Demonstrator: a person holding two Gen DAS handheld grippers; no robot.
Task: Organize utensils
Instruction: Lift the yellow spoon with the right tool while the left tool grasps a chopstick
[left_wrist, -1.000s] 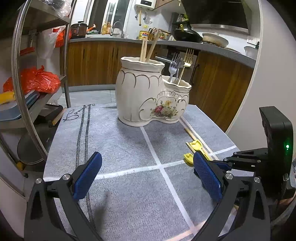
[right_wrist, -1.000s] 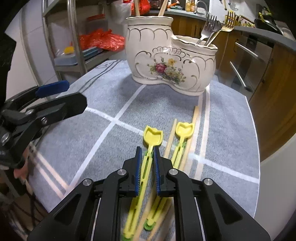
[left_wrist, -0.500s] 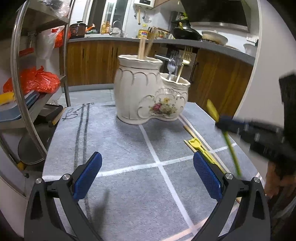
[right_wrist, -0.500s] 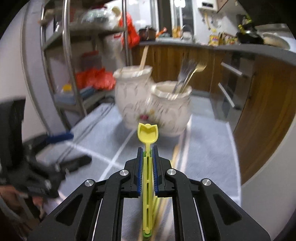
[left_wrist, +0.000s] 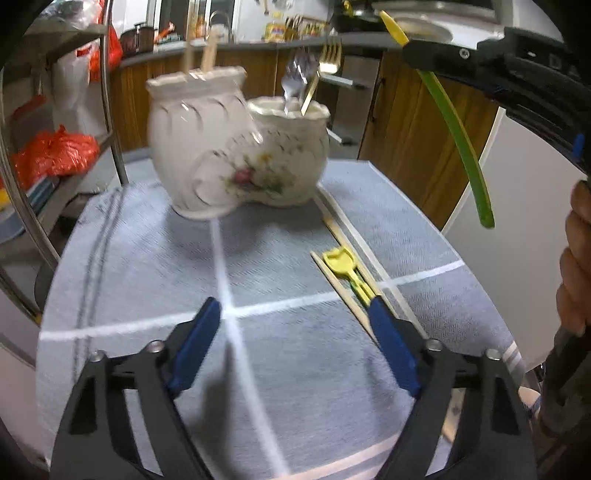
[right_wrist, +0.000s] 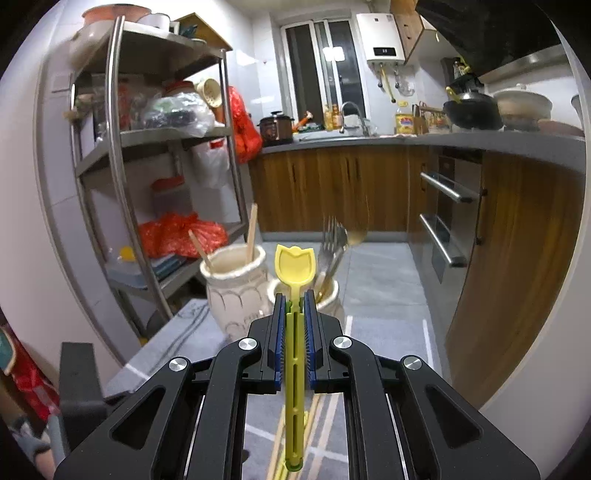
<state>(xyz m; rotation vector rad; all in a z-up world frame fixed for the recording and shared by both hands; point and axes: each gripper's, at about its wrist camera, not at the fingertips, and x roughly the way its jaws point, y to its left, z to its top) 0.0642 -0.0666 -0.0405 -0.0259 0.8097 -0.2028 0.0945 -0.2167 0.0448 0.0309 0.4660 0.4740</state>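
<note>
The yellow spoon (right_wrist: 294, 332) is squeezed tight in the right gripper (right_wrist: 294, 314), its long handle in line with the jaws, bowl pointing ahead at the small pot (right_wrist: 325, 299) just beyond. The left gripper (left_wrist: 295, 332) has been closing but nothing is held; a second yellow spoon (left_wrist: 345, 267) lies by its right finger.

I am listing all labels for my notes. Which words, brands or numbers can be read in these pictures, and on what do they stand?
None can be read.
Water heater: small dark display, characters too small.
Yellow bottle on the counter: label too small.
Grey table mat: dark marks near its far left edge, blurred.
Ceramic utensil holder: only flowers, no text.
</note>
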